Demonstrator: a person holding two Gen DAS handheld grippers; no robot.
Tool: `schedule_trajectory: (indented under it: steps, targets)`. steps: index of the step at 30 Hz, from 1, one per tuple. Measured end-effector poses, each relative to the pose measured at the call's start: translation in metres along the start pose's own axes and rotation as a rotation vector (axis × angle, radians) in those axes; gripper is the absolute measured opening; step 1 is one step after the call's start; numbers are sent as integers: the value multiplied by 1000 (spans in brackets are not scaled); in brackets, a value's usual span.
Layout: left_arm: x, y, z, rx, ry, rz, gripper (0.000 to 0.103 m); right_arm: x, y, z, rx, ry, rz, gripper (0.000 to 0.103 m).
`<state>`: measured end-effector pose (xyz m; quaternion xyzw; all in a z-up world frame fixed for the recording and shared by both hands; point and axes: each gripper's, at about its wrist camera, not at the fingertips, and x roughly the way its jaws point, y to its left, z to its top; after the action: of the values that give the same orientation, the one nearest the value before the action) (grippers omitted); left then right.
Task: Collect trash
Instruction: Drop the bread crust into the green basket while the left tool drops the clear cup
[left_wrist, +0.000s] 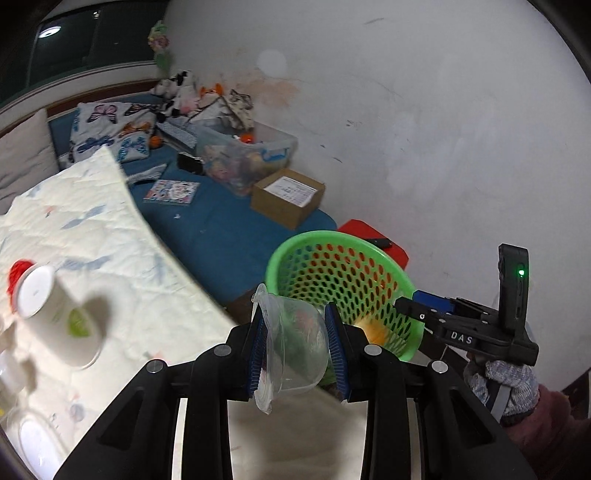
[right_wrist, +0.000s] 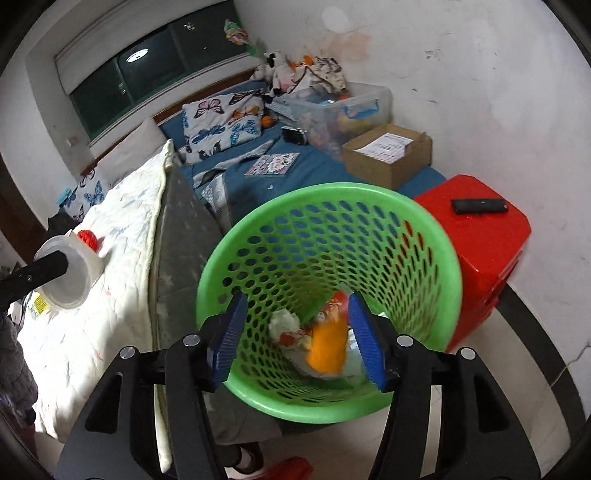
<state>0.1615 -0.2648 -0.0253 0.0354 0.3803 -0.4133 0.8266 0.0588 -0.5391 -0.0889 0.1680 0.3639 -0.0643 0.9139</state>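
My left gripper (left_wrist: 297, 347) is shut on a clear plastic cup (left_wrist: 291, 343), held sideways above the white quilt (left_wrist: 110, 258) near the bed's edge; it also shows in the right wrist view (right_wrist: 70, 273). A green mesh wastebasket (left_wrist: 343, 284) stands just beyond and to the right. In the right wrist view my right gripper (right_wrist: 295, 332) is open and empty over the basket's mouth (right_wrist: 328, 280), which holds orange and white wrappers (right_wrist: 321, 339). The right gripper (left_wrist: 406, 304) also shows beside the basket in the left wrist view. A white paper cup (left_wrist: 55, 314) with a red object (left_wrist: 18, 273) behind it lies on the quilt.
A red plastic stool (right_wrist: 480, 243) with a black remote (right_wrist: 480, 205) stands right of the basket against the wall. A cardboard box (right_wrist: 388, 155), a clear storage bin (right_wrist: 340, 107), pillows and toys lie on the blue bed beyond.
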Motion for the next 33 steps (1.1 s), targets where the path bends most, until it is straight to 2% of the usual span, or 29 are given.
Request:
schedule_trajectory:
  steps: [11,21,22,23,25,33]
  targets:
    - [50,-34,18,48,60,-58,31,-21,-23,-5,45,-31,-2,66]
    - [89,-54,26,66,110,-88,31,-33,-42,-13,98,-43,-9,67]
    - [91,-55,26,68,110,-91,35,-34,-43,-13,99,-44,-11,67]
    - [92,-57,26,69,109,-94,41,-35,-43,-14,100,-45,-12,67]
    - [93,-60,26,70,102,-100,45,-36,-44,-15,105,-47,-15,68]
    - [68,-47,15,33,74,-86,47,-36,-37,-13,95,-46,-1,68]
